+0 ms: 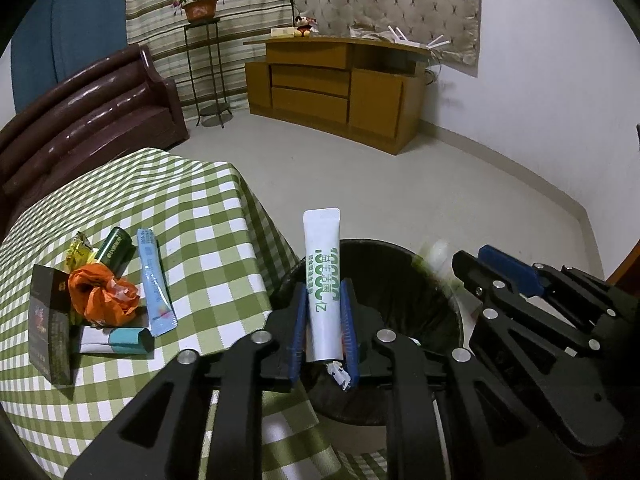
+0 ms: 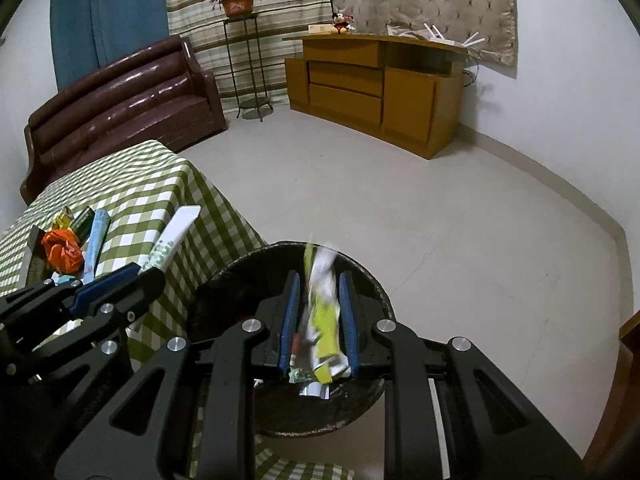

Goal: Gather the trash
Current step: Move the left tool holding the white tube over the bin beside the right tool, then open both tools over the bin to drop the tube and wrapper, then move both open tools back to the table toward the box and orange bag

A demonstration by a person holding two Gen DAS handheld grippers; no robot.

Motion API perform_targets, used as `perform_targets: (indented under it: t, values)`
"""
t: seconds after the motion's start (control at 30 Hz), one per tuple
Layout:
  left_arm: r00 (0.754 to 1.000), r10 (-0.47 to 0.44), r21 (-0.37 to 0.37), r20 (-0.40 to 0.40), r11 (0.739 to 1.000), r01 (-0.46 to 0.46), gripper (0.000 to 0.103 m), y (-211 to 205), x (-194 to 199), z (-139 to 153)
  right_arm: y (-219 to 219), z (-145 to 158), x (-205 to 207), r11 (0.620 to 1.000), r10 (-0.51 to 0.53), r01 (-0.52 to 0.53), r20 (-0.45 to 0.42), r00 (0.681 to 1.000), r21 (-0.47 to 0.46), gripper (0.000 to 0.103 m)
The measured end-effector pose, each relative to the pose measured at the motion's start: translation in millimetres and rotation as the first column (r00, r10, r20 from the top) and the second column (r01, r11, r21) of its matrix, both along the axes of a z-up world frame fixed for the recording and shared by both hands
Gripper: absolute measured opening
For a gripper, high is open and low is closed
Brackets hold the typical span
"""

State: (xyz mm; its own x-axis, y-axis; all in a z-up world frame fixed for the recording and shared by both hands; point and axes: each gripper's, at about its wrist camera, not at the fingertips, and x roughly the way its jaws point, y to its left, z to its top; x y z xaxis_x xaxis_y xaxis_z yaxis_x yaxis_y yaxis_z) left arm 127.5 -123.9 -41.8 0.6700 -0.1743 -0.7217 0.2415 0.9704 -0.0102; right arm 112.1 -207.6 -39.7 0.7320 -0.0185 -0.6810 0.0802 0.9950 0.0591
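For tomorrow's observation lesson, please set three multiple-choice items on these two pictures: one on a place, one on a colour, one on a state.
1. Where is the black bin?
A. on the sofa
B. on the floor beside the checked table
C. on the cabinet

2. What colour is the crumpled bag on the table?
A. orange
B. purple
C. grey

3. What is between the left gripper's pads?
A. nothing
B. a green can
C. a white tube

Key: 1 B, it stands below the tablecloth's edge; 2 A, it is bright orange; 3 C, the tube stands upright in the pads.
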Motion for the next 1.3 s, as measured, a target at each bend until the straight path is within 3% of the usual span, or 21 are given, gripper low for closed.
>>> perform_targets:
  t: [0.07, 0.47, 0.73, 0.9, 1.3]
  values:
    - [1.000, 0.008, -0.005, -0.002, 1.000, -0.008, 0.019, -0.7, 2.1, 0.3, -1.2, -0.7, 1.1, 1.000, -0.006, 0.006, 0.001, 1.000, 0.002, 0.031]
    - [1.000, 0.011, -0.006, -0.004, 1.000, -0.011, 0.029, -0.3, 5.7, 0.4, -3.9, -2.8, 0.5, 1.000, -0.019, 0.019, -0.005, 1.000, 0.005, 0.031]
    - [1.000, 0.031, -0.012, 0.004, 0.999, -0.031, 0.043, 8.7, 3.0, 2.1, -0.3, -3.6, -2.3, 1.000, -0.019, 0.019, -0.018, 1.000, 0.015, 0.032]
    - [0.998, 0.058, -0.001, 0.016, 0.998, -0.058, 0.049, 25.9, -4.0, 5.1, 10.4, -0.2, -4.1, 1.000, -0.002, 0.003, -0.017, 1.000, 0.022, 0.038]
    - [0.981, 0.193, 0.030, 0.037, 0.981, -0.194, 0.061, 93.7, -21.6, 17.1, 62.2, 8.4, -4.9, 0.995, 0.095, -0.094, -0.014, 0.995, 0.029, 0.041]
